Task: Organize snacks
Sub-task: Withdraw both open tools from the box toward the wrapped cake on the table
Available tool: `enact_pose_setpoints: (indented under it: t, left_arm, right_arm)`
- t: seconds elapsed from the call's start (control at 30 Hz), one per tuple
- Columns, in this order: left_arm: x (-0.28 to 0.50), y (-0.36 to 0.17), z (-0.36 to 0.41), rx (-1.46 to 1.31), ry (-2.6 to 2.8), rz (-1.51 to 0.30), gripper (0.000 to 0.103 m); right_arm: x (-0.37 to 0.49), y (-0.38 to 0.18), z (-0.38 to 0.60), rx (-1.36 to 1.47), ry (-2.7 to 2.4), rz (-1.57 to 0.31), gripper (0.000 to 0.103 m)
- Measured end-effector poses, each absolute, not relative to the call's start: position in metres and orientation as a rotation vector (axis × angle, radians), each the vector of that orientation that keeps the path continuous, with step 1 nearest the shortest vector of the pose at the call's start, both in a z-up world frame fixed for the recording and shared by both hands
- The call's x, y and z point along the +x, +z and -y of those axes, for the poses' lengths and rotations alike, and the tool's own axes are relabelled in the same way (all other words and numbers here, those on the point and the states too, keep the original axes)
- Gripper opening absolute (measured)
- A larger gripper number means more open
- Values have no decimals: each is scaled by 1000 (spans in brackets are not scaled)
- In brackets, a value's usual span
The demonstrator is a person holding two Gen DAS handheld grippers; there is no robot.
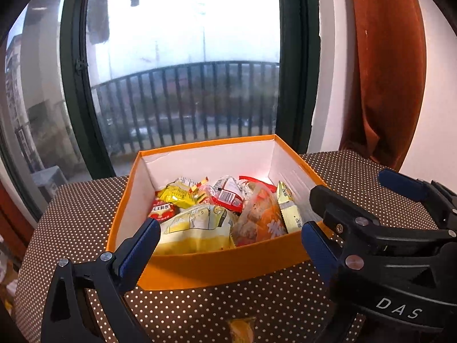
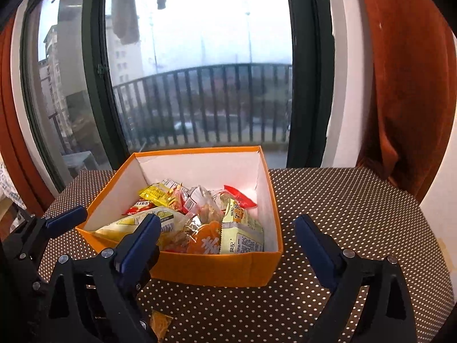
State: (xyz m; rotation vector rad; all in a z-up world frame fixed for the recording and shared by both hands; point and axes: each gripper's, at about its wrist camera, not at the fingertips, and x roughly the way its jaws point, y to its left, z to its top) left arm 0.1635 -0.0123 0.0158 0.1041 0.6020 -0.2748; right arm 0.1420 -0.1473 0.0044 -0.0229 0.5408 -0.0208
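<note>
The orange box [image 2: 217, 268] is sitting open and square in front of me, its inner walls white, and it is holding my heap of wrapped snacks [image 1: 217, 214]: a pale yellow bag [image 1: 197, 225] is lying nearest, an orange-printed pouch [image 2: 205, 240] is leaning beside it, and small yellow and red packets (print too small to read) are crowding behind. One orange wrapper [image 2: 160, 323] is lying outside, just before the box.

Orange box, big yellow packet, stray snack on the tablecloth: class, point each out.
orange box [image 2: 211, 268], right wrist view, near outer wall
big yellow packet [image 1: 197, 237], left wrist view, front face
stray snack [image 2: 160, 324], right wrist view, wrapper middle
</note>
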Motion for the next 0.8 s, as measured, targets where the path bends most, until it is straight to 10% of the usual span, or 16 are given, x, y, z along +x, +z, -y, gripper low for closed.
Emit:
enact_pose_setpoints:
  t: [0.8]
  left_arm:
    - [111,-9,13,94,-209,-537,99]
  right_arm:
    - [87,-15,141,-44,18,-430,96]
